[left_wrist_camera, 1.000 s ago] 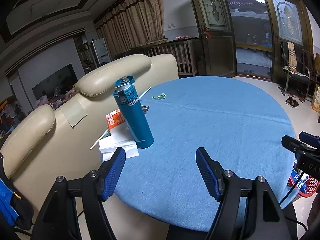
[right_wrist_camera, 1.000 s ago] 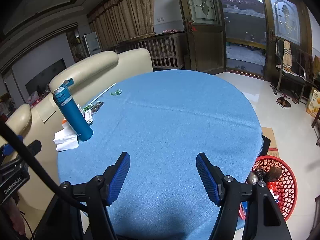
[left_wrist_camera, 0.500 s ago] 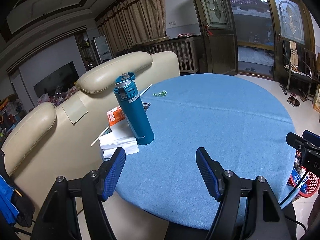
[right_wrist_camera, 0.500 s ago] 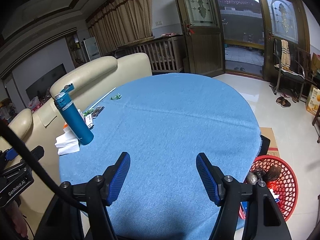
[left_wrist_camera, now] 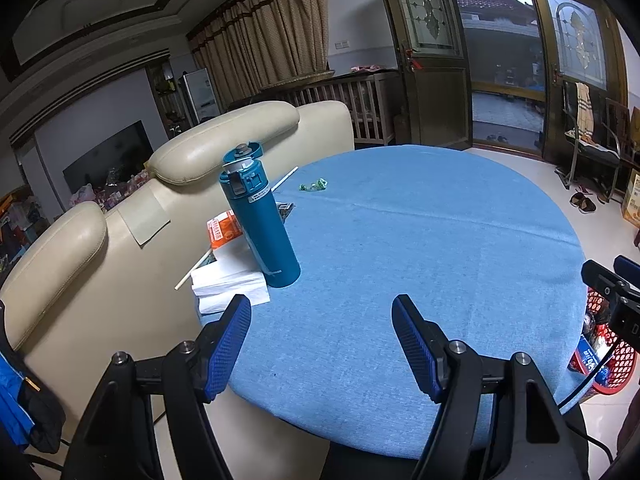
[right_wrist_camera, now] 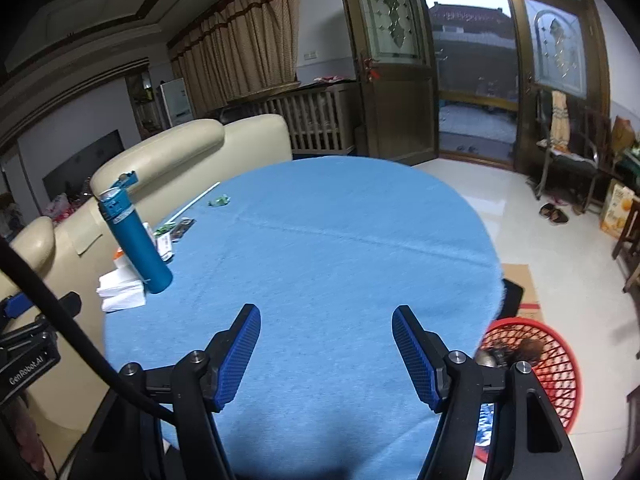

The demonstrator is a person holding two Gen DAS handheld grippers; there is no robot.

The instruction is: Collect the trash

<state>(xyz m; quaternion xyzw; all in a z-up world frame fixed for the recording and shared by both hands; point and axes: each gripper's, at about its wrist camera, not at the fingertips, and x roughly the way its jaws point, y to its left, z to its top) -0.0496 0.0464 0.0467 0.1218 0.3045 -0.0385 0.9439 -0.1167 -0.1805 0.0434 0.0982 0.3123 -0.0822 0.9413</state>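
Blue cloth: covers the round table (left_wrist_camera: 440, 240), which fills the centre of both views; bare cloth lies under both grippers.
Left gripper (left_wrist_camera: 322, 312): lower centre of the left wrist view, over the near edge of the table. Jaws stand partly open, roughly mid-span, with nothing between the blue pads; only cloth shows in the gap.
Right gripper (right_wrist_camera: 326, 320): lower centre of the right wrist view, over the near part of the table. Jaws stand partly open at a similar width, holding nothing.
Green wrapper (left_wrist_camera: 314, 185): crumpled scrap lying on the cloth, upper centre of the left wrist view; in the right wrist view it sits at upper left (right_wrist_camera: 219, 201). Well apart from both grippers, near the far left rim of the table.
Teal bottle (left_wrist_camera: 260, 220): upright at the left edge of the table, lid flipped open; its base is just beside a stack of white tissues (left_wrist_camera: 230, 284).
Orange packet (left_wrist_camera: 222, 232): behind the tissues, left of the bottle.
White stick (left_wrist_camera: 286, 176): thin, lies slanted along the left rim; partly hidden behind the bottle.
Small packets (right_wrist_camera: 176, 230): flat items on the cloth beyond the bottle; print too small to read.
Red basket (right_wrist_camera: 536, 364): on the floor at lower right of the right wrist view, beside the table rim, with waste inside.
Cream sofa (left_wrist_camera: 120, 240): left of the table, touching or just beside its rim.
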